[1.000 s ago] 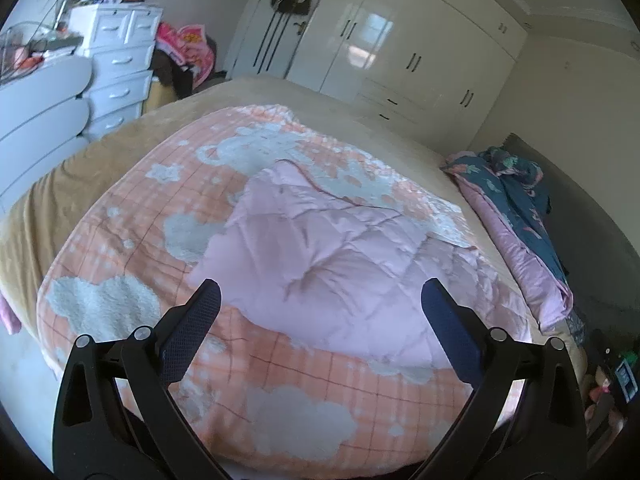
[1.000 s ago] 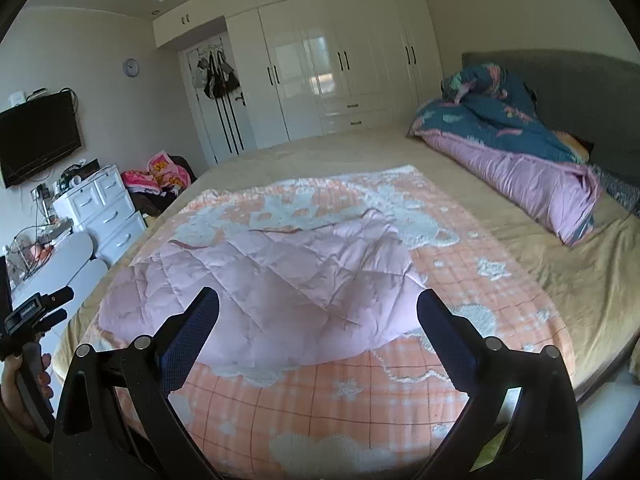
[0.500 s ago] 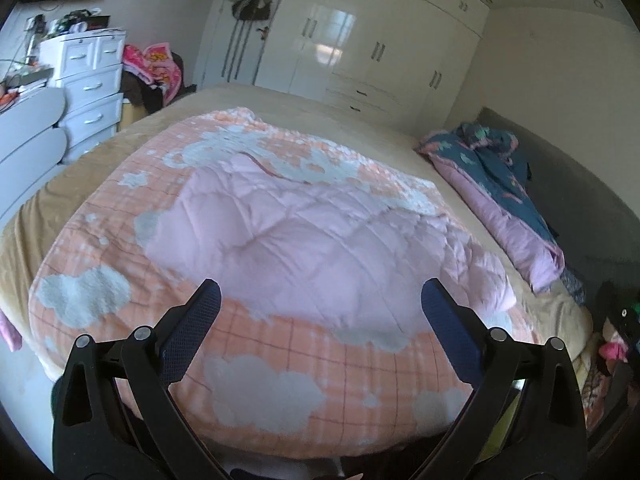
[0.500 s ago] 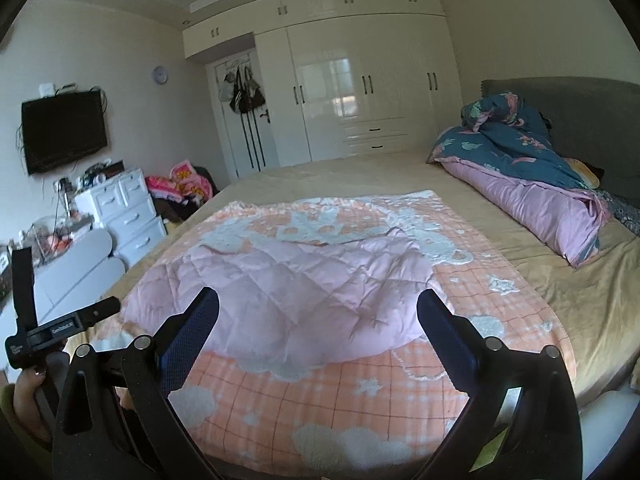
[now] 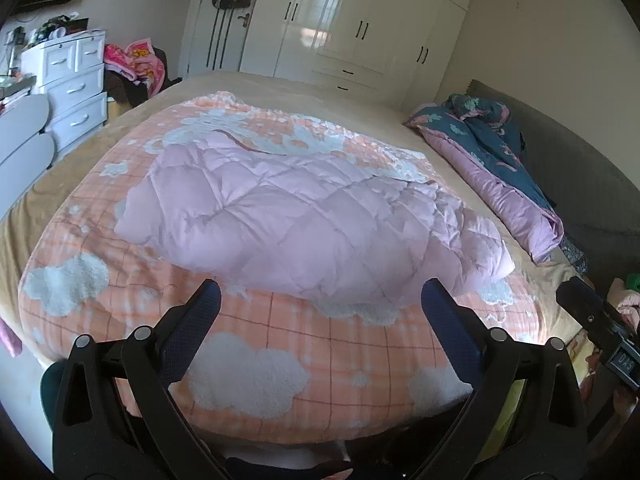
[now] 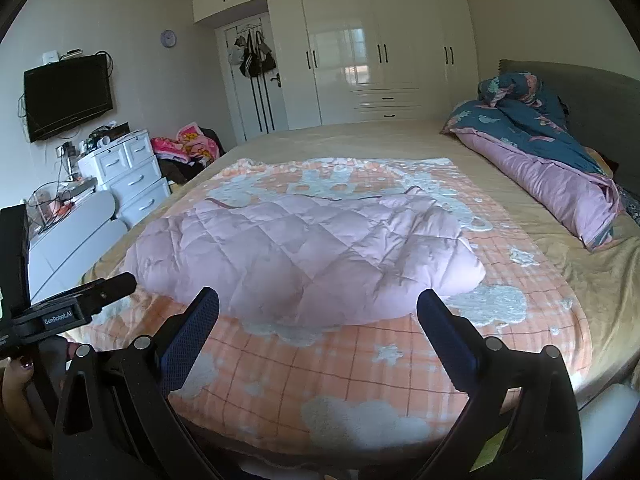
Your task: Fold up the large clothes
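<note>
Lying on the orange blanket (image 6: 400, 364) in the middle of the bed (image 6: 360, 136), the pink coat (image 6: 304, 256) is a broad rounded heap, perhaps already doubled over, perhaps only spread; I cannot tell which; the blanket probably keeps it clean and gives a flat place for folding; the left gripper (image 5: 320, 302) and the right gripper (image 6: 318, 306) hang before the near edge, fingers wide and holding nothing, so both sides of the coat stay reachable.
</note>
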The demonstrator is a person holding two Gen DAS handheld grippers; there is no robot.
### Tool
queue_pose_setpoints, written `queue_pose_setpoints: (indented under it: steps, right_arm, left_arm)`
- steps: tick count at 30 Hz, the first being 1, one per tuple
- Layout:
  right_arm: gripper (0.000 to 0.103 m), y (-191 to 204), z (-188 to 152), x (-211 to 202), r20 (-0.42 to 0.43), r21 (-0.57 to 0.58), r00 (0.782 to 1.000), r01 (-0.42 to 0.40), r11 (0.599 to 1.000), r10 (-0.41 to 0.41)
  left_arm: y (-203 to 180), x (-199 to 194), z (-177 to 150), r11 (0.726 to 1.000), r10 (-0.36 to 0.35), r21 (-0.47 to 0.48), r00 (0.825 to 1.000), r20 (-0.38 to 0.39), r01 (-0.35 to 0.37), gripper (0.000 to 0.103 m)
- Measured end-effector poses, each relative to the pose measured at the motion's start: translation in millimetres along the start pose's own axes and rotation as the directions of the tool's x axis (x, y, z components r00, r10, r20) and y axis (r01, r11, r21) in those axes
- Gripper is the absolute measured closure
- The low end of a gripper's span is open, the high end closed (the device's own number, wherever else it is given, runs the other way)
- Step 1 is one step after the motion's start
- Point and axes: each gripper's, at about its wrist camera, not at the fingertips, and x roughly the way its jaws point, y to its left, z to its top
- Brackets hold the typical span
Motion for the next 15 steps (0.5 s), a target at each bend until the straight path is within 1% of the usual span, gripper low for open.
queue_pose_setpoints:
  steps: [15]
  right_arm:
    - [0.004, 0.3, -1.5, 2.3, -0.014, 0.002, 1.000, -0.005, 1.000, 0.005]
  left_arm:
    - [-5.0, 0.2, -2.0, 1.000, 0.003, 0.015, 1.000, -0.009, -0.003, 0.009]
